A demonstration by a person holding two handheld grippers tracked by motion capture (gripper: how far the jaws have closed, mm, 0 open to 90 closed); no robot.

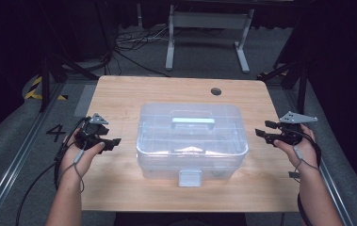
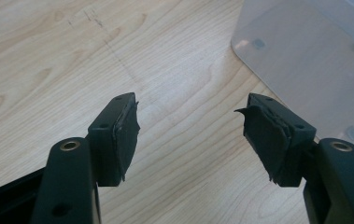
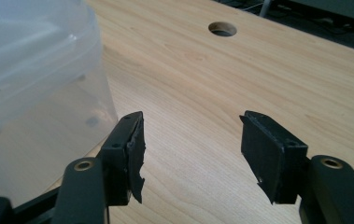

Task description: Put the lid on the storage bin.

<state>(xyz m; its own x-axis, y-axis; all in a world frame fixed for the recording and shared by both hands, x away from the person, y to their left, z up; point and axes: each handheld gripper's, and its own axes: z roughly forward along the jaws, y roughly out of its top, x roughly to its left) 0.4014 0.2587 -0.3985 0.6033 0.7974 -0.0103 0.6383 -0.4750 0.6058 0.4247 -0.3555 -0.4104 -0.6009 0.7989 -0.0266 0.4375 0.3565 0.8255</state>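
- Sitting shut in the middle of the wooden table (image 1: pixel 119 94), between the two grippers: a clear plastic storage box (image 1: pixel 192 141), lid on, pale handle (image 1: pixel 192 122) lying flat on top, front latch (image 1: pixel 190 178) hanging down over the near wall.
- Hovering beside the box's left end: left gripper (image 1: pixel 111 141), fingers (image 2: pixel 118 135) spread wide, nothing between them, bare wood under the gap, box corner (image 2: pixel 305 60) just beyond the right finger, not touching.
- Hovering off the box's right end: right gripper (image 1: pixel 261 133), fingers (image 3: pixel 130 149) likewise spread and empty, box wall (image 3: pixel 39 84) just outside the left finger, cable hole (image 3: pixel 222 29) well ahead.
- Judging progress: at the approach stage, nothing gripped yet.
- Remaining, likely: closing in on the box, taking hold, then unlatching, opening or lifting.
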